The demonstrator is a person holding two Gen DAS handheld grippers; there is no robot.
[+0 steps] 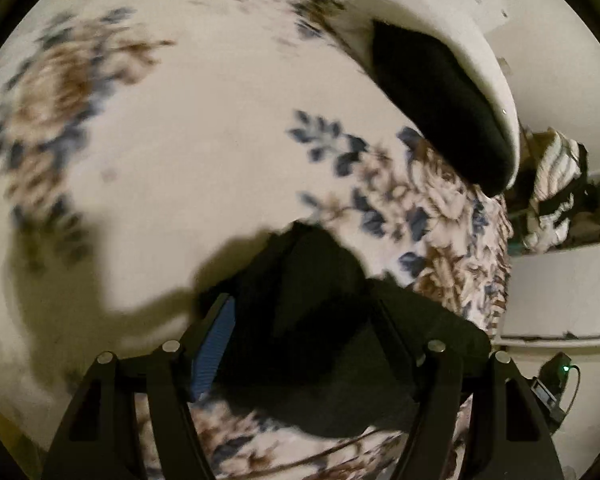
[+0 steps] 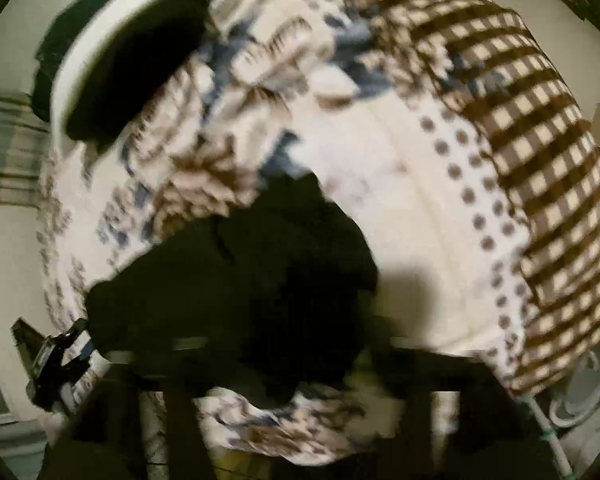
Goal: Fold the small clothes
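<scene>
A small black garment (image 1: 312,304) hangs bunched between the fingers of my left gripper (image 1: 304,320), which is shut on it just above the floral bedspread (image 1: 172,152). In the right wrist view the same black garment (image 2: 244,292) spreads across the lower middle. My right gripper (image 2: 296,364) is blurred and the cloth covers its tips; it looks shut on the garment. The left gripper (image 2: 56,360) shows at the lower left of that view, at the garment's other end.
A white basin (image 1: 460,52) holding dark cloth (image 1: 436,108) sits on the bed at the upper right; it also shows in the right wrist view (image 2: 100,40). A brown checked blanket (image 2: 540,132) and a dotted sheet (image 2: 440,208) lie at the right. The bed edge and a cluttered shelf (image 1: 560,200) are to the right.
</scene>
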